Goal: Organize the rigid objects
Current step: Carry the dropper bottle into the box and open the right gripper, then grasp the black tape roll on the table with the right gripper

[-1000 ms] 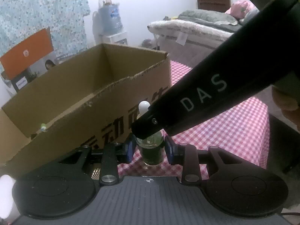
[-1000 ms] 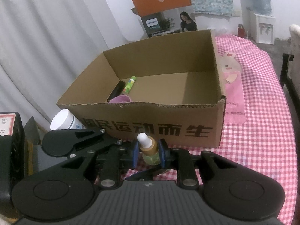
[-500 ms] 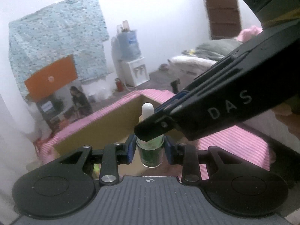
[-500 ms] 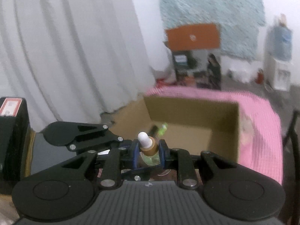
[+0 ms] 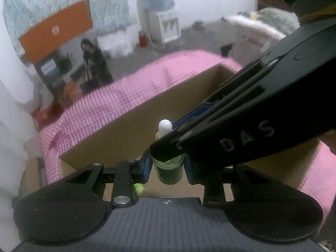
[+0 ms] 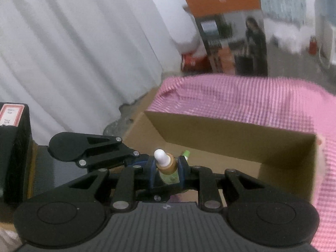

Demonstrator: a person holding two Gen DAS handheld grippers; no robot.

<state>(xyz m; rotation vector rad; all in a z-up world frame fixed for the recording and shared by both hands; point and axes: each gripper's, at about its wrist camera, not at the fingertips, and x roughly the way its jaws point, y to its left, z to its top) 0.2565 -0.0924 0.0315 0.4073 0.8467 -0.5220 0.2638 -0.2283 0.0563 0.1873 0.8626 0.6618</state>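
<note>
Small dropper bottle (image 6: pixel 167 173), green glass body, tan collar, white rubber bulb on top; reads as light, rigid, smooth and likely slippery, and breakable if dropped, so the straight glass body below the collar is the safe place to pinch, not the soft bulb. It hangs upright over the open cardboard box (image 6: pixel 231 130), above the near part of the box floor, not resting on anything. Both tools are on the same bottle: the right gripper (image 6: pixel 167 171) has its blue pads pressed on either side at collar and upper body, jaws nearly together with only the bottle between them. The left gripper (image 5: pixel 167 168) clamps the dark green lower body the same way, narrow gap, pads touching glass on both sides; in the left wrist view the black body of the right tool crosses over the bottle's neck and hides the collar. A green-capped item (image 6: pixel 185 153) lies on the box floor just behind the bottle. Box sits on a pink checked cloth (image 6: pixel 252 96); white curtain (image 6: pixel 73 52) beyond. Frames are motion-blurred.
</note>
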